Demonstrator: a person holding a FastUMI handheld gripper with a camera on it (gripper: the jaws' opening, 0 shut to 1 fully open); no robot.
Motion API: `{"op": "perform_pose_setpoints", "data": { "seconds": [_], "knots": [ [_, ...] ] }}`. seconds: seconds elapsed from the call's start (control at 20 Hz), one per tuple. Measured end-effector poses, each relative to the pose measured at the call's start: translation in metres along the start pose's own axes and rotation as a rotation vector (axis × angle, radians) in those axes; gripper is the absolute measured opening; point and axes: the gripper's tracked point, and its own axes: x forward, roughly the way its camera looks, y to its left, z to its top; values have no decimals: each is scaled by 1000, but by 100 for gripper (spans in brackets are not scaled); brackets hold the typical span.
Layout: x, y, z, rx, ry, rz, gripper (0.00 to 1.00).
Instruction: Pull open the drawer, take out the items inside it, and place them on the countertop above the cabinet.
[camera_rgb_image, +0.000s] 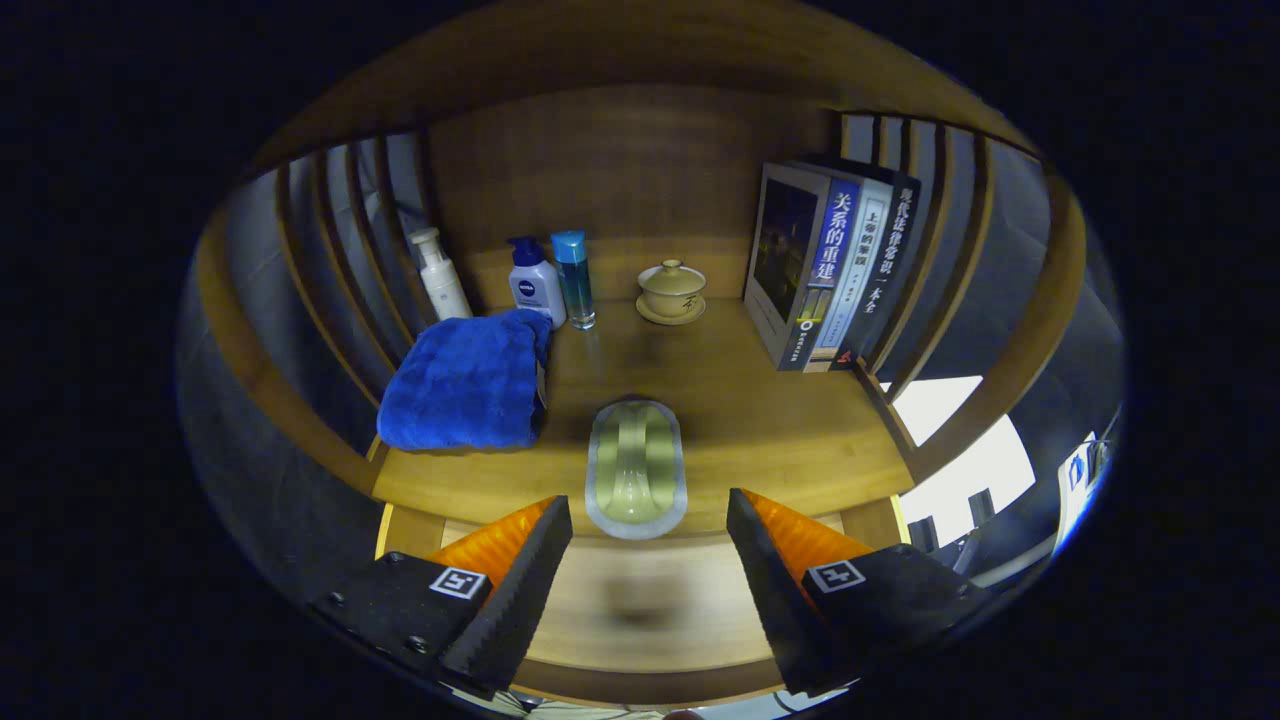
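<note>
While the gripper (648, 555) hangs above the front edge of the cabinet with its fingers spread wide apart and holding nothing, a pale green oval dish (636, 468) lies on the wooden countertop (760, 430) just ahead of them, in line with the gap between them. Its long axis runs straight away from the fingers, towards the back panel. Below the countertop's front edge, between the fingers, a lighter wooden surface shows; whether it is the drawer cannot be told. Left of the dish rests a folded blue towel (468, 385). Beyond the towel stand a white pump bottle (441, 274), a white bottle with a blue cap (535, 280) and a slim blue bottle (575, 279), all upright. A lidded tea bowl on a saucer (671, 291) sits further back, and a row of upright books (835, 268) stands against the right slats.
</note>
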Motion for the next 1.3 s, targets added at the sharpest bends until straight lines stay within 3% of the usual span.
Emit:
{"op": "perform_pose_setpoints", "data": {
  "seconds": [0.5,0.85,1.3],
  "knots": [
    [-68,-5,-73,29,-175,6,100],
    [-81,-7,-134,16,-219,2,100],
    [-81,10,-193,14,-254,65,100]
  ]
}}
